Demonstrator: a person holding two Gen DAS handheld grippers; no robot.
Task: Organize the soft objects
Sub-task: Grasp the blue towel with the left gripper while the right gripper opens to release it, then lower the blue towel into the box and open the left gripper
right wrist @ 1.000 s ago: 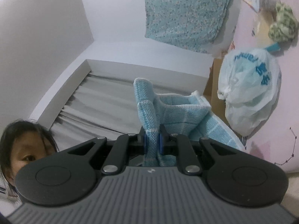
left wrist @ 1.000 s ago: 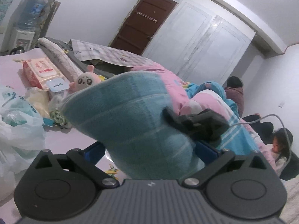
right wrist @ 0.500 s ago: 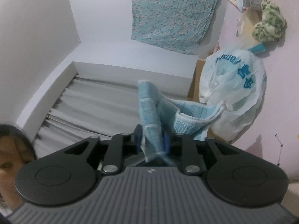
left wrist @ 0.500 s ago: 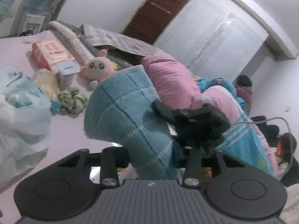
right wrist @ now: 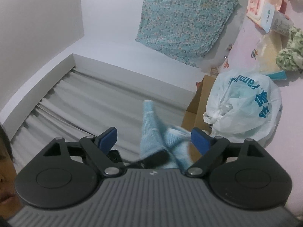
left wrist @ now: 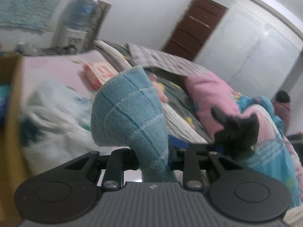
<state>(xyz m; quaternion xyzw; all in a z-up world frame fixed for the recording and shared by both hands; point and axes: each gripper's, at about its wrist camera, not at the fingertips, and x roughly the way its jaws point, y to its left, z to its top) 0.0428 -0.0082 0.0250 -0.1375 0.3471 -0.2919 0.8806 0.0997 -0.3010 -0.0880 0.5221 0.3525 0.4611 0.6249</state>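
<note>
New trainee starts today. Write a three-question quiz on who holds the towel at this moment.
1. True or false: the right claw is shut on the blue towel.
2. Which claw grips the towel? A) left B) right C) neither
3. Fill in: beside the white plastic bag stands a brown cardboard ____.

Key: 1. False, its blue pads are spread apart. 2. A, the left claw pinches the towel. 3. box.
</note>
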